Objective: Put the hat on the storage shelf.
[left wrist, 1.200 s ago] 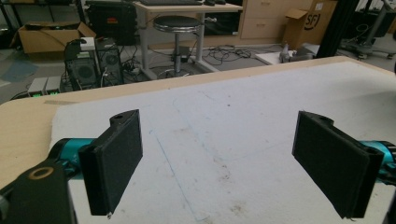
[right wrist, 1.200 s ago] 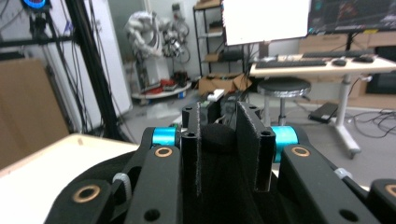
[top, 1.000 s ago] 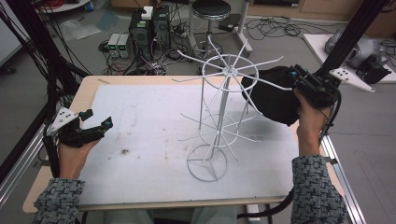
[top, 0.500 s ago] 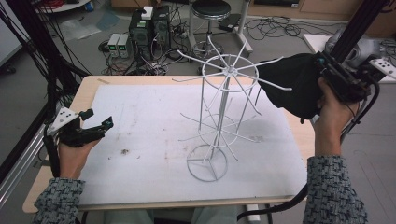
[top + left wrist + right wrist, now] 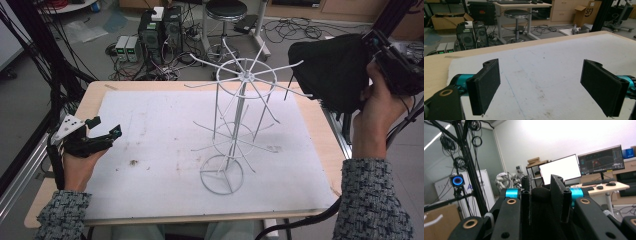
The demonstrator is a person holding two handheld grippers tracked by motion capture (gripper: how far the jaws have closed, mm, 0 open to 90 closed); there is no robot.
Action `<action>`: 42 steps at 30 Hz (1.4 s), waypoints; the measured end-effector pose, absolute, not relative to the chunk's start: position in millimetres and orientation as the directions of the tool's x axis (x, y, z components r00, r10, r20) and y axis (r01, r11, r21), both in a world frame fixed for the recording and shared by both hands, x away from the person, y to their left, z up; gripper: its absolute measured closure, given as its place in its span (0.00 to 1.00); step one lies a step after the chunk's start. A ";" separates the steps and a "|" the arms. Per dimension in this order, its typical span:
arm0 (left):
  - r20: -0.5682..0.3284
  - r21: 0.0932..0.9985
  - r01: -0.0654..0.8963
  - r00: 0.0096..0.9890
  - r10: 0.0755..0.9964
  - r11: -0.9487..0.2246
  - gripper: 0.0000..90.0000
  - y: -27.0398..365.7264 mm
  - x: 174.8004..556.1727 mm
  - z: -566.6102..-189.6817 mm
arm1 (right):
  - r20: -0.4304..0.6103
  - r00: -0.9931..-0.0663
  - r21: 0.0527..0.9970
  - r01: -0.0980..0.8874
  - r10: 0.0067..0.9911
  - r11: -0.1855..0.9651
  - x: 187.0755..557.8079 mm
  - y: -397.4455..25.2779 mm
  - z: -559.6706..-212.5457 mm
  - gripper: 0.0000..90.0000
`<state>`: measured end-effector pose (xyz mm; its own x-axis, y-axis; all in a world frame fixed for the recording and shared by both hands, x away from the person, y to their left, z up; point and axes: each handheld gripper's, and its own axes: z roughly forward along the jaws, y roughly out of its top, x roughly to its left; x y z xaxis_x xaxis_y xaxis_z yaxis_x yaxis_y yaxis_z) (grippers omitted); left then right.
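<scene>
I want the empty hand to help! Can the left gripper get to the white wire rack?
Probably yes. The left gripper is open, holds nothing, and rests at the table's left edge. Between it and the wire rack lies bare white mat, so the way looks free.

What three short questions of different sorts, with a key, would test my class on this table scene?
1. True or false: the left tongs are open.
2. What do the right tongs grip: A a black cloth, B a white cup, C a red ball?
3. Fill in: the white wire rack stands on the ____.

Key: 1 true; 2 A; 3 table, on its white mat.
</scene>
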<state>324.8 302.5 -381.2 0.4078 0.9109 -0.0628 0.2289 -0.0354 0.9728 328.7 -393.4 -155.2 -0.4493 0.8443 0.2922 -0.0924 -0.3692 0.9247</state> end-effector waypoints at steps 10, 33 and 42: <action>-0.069 0.973 0.227 0.407 0.911 -0.028 0.18 303.8 324.3 -380.6 | 0.307 -0.462 0.907 -0.124 0.832 -0.403 325.0 -393.6 -125.6 0.80; -0.073 0.975 0.223 0.407 0.911 -0.022 0.18 305.6 323.7 -379.5 | 0.323 -0.555 0.878 -0.128 0.766 -0.462 312.8 -384.2 -98.4 0.80; -0.071 0.974 0.226 0.409 0.910 -0.026 0.18 304.0 324.5 -380.0 | 0.346 -0.596 0.861 -0.105 0.725 -0.497 307.6 -380.7 -106.4 0.80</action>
<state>324.5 304.0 -380.0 0.4087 0.9099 -0.0707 0.2257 -0.0258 0.9739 307.6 -380.7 -106.4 -0.5963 0.7246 0.3457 -0.1045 -0.4970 0.8615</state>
